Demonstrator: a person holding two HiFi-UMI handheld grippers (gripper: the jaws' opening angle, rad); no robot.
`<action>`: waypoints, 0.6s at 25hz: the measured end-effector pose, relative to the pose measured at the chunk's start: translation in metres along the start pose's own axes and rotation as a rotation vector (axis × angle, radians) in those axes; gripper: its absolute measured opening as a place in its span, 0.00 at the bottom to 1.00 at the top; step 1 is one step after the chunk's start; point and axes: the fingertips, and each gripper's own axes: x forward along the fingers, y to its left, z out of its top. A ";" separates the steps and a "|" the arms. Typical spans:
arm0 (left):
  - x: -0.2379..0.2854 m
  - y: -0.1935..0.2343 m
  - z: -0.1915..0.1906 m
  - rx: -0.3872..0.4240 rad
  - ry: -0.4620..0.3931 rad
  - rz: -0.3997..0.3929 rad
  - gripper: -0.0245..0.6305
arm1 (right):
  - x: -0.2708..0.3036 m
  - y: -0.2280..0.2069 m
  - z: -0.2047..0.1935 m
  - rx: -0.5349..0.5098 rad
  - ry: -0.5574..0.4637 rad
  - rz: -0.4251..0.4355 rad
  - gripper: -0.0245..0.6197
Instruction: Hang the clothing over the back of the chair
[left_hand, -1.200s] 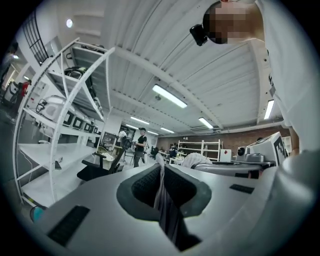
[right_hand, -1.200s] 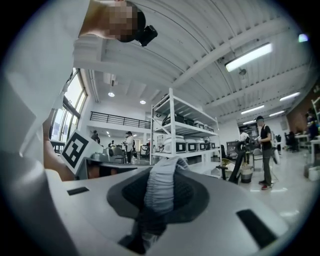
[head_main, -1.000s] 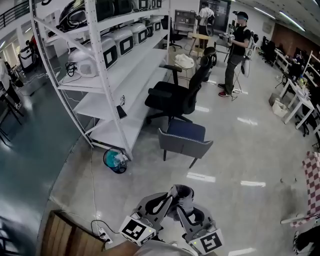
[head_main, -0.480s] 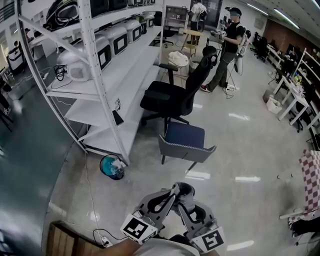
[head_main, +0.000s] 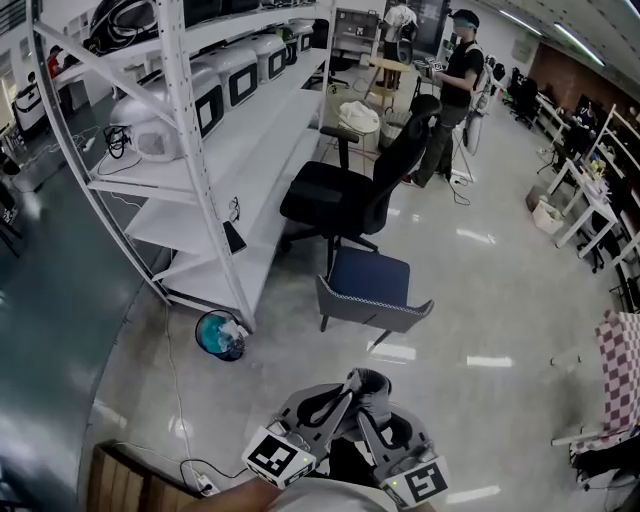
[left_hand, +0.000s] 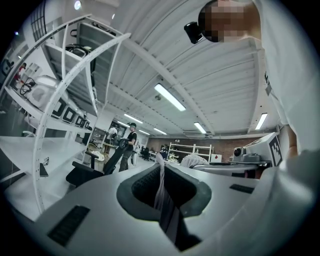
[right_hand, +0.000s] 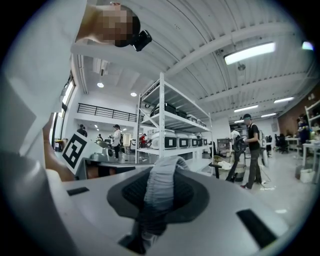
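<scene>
While both claws meet low at the near edge of the head view, the left gripper (head_main: 347, 393) is clamped on a thin fold of the grey clothing (head_main: 370, 384), and the right gripper (head_main: 371, 406) is clamped on a thicker bunch of it. Clothing sits bunched between the 2 tips. Blue-seated chair (head_main: 370, 278) stands well ahead, apart from the clothing. Black office chair (head_main: 335, 195) stands just beyond it, beside white shelving (head_main: 205, 160).
</scene>
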 end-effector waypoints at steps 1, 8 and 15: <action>0.003 0.004 -0.001 -0.002 0.002 0.008 0.08 | 0.003 -0.005 -0.002 0.002 0.001 0.006 0.16; 0.048 0.037 0.000 0.013 0.021 0.078 0.08 | 0.037 -0.060 -0.003 -0.011 -0.010 0.077 0.16; 0.135 0.061 0.016 0.076 0.004 0.136 0.08 | 0.066 -0.141 0.011 0.005 -0.067 0.144 0.16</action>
